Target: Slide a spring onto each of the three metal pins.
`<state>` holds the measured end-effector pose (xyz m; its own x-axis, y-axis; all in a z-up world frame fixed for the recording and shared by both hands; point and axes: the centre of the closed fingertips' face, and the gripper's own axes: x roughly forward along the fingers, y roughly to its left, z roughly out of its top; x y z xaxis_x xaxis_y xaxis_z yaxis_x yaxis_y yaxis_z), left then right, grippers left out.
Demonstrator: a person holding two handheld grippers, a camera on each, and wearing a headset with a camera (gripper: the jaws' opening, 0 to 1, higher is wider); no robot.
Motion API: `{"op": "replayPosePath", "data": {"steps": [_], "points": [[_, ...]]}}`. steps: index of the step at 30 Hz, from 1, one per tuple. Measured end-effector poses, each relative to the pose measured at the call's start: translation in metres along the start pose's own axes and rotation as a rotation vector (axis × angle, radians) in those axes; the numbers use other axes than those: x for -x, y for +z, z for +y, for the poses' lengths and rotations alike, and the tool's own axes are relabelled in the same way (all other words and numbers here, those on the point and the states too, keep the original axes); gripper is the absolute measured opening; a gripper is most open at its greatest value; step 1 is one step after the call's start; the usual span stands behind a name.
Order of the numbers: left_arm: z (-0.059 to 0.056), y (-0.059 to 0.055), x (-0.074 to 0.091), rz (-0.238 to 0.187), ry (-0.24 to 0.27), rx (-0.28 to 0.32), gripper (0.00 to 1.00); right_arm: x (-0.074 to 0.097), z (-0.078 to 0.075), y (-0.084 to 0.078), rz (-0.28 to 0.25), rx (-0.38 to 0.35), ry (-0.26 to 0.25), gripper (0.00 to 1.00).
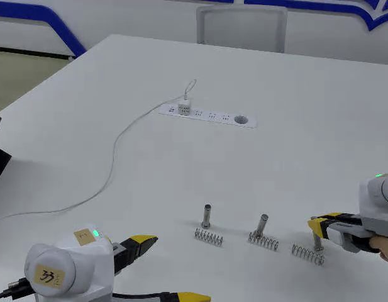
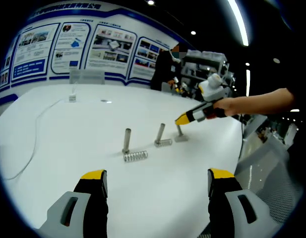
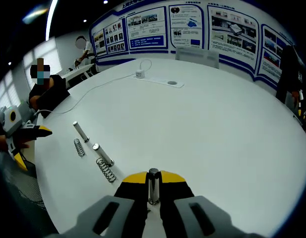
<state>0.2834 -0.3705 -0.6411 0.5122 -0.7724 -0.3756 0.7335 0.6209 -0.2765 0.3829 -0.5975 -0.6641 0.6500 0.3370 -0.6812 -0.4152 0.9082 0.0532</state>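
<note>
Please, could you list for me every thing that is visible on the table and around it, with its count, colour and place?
table: one, white, under everything
pins: three, silver, upright in a row near the front edge: left pin, middle pin, right pin
springs: three, silver, lying flat, one at each pin's foot
power strip: one, white, farther back on the table
charger: one, white, plugged into the power strip
cable: one, white, from the charger toward the left edge
chair: one, grey, behind the far edge
posters: several, blue and white, on the wall
left gripper: one, white with yellow tips, jaws open, front left
right gripper: one, same colours, jaws shut on the right pin
</note>
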Motion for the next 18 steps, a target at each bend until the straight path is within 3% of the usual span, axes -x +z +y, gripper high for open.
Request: {"op": "replayPosePath", "data": {"steps": [18], "points": [[-0.0005, -0.0001, 0.0005, 0.003, 0.000, -0.004, 0.84, 0.0028, 0.0039, 0.0037, -0.041, 0.015, -0.004, 0.08]]}}
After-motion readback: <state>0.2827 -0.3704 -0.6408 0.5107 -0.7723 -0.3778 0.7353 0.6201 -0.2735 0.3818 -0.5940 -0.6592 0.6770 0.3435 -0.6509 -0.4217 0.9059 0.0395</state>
